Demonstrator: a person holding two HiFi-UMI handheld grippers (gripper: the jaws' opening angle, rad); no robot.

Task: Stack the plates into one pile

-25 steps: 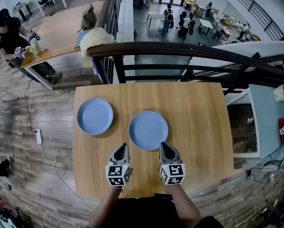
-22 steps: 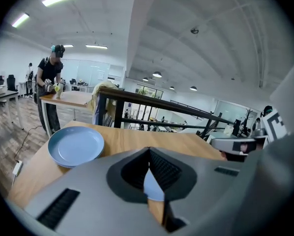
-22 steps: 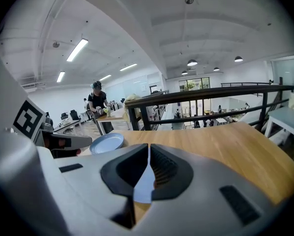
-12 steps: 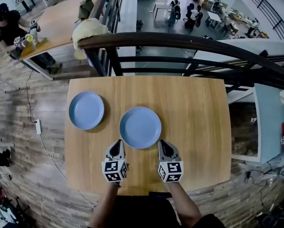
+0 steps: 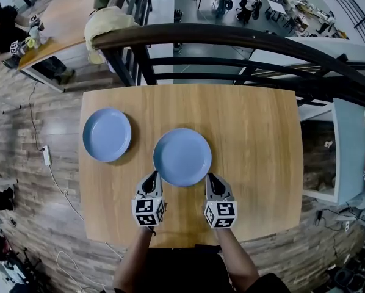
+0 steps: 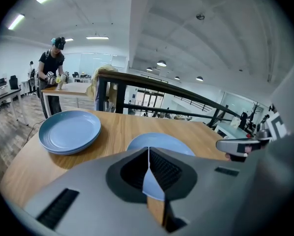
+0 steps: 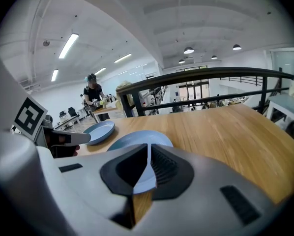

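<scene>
A pale wooden counter (image 5: 249, 133) stands against a dark railing (image 5: 231, 38) that overlooks a lower floor. Two round blue plates lie flat and face up, with no long axis. The left plate (image 5: 107, 134) is at the counter's left; the centre plate (image 5: 182, 156) is near mid-frame, apart from it. The left claw (image 5: 151, 178) and right claw (image 5: 211, 179) flank the centre plate's lower rim, both pinched closed on nothing. Whether their tips touch the rim is unclear.
</scene>
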